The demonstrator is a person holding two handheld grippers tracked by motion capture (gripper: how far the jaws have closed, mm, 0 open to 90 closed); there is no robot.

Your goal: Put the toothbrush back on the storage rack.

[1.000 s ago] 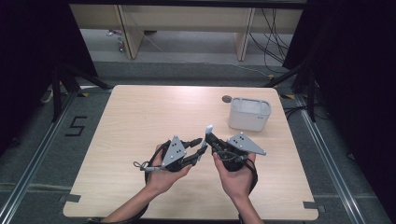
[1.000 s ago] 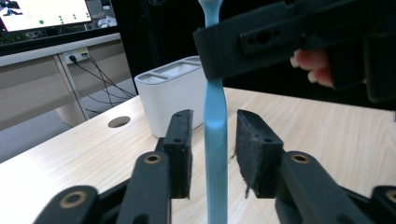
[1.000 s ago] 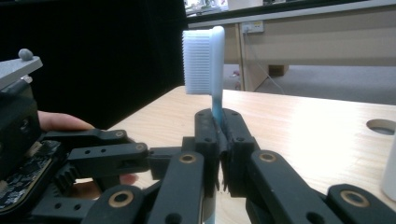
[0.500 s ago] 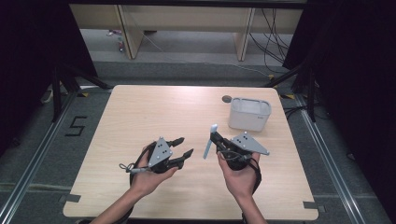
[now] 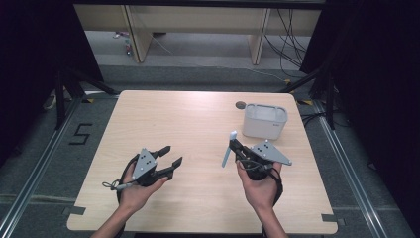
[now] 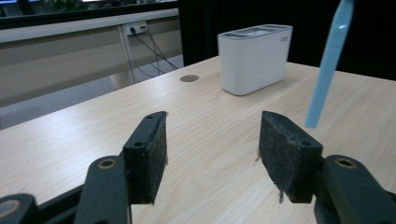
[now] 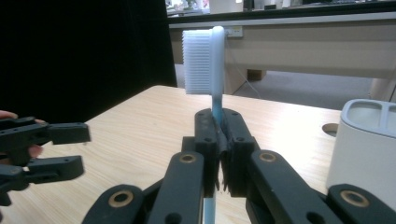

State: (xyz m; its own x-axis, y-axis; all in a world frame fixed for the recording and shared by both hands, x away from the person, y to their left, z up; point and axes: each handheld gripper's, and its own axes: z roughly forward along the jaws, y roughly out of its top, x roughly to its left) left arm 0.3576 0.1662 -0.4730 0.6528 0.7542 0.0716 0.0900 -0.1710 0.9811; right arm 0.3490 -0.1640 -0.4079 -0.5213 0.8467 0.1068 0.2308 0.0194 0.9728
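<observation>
Left of the white holder [image 5: 265,121], the left gripper [image 5: 171,158] has drawn away toward the table's [image 5: 163,114] near-left, jaws apart and empty; the right gripper [image 5: 234,145], now nearer the holder, clamps a blue toothbrush [image 5: 228,148] upright above pale wood, grey floor beyond.

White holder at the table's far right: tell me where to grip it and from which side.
Grip the white holder across its narrow depth, jaws on the long front and back walls, coming down from above with the open left gripper. Its top has slots, so a rim pinch also looks possible. The right gripper holds the toothbrush.
</observation>
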